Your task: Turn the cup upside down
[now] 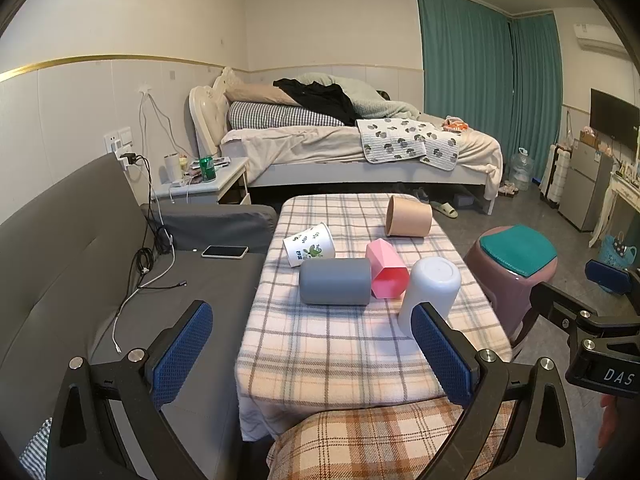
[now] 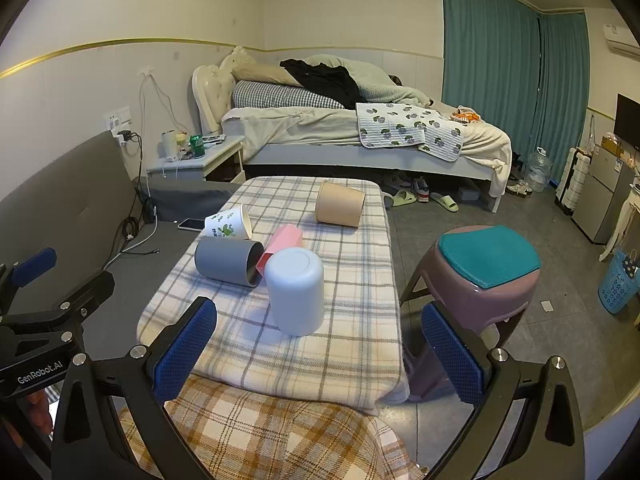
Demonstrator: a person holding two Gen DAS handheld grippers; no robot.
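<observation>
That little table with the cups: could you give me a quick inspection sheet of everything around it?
Surface: checked cloth over the table.
Job's things: white cup upside down; grey cup, pink cup, leaf-print cup, brown cup on their sides.
Clutter: nothing seen.
Grippers: left gripper, right gripper open, empty.
Cables: chargers across sofa, by phone.
Surroundings: bed, stool.

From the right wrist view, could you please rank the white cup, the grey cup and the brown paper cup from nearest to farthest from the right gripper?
1. white cup, upside down, centre front.
2. grey cup, on its side, left.
3. brown paper cup, on its side, far end.

The right gripper is open.
</observation>
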